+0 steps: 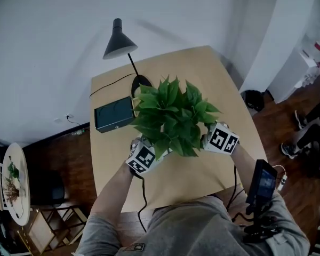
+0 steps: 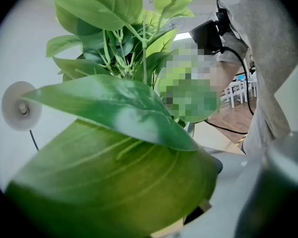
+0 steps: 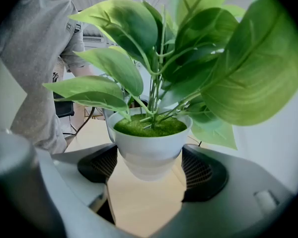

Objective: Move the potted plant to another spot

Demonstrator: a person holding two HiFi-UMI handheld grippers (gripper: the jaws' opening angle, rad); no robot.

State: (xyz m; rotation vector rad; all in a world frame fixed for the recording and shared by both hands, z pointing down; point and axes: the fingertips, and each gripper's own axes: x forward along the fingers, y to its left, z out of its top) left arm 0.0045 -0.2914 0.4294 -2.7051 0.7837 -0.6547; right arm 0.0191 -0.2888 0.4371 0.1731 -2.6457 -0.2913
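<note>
At eight o'clock of the foliage, your left gripper (image 1: 145,154) sat tucked under leaves that blanketed its camera, so I couldn't tell its grip. The potted plant (image 1: 173,116) was over mid-table (image 1: 208,71). At three o'clock, your right gripper (image 1: 216,140) pinched the white pot's sides, below the rim, probably so it wouldn't slip.

Pale wooden table (image 1: 208,76), black desk lamp (image 1: 119,42) standing, dark box (image 1: 113,117) beside it
</note>
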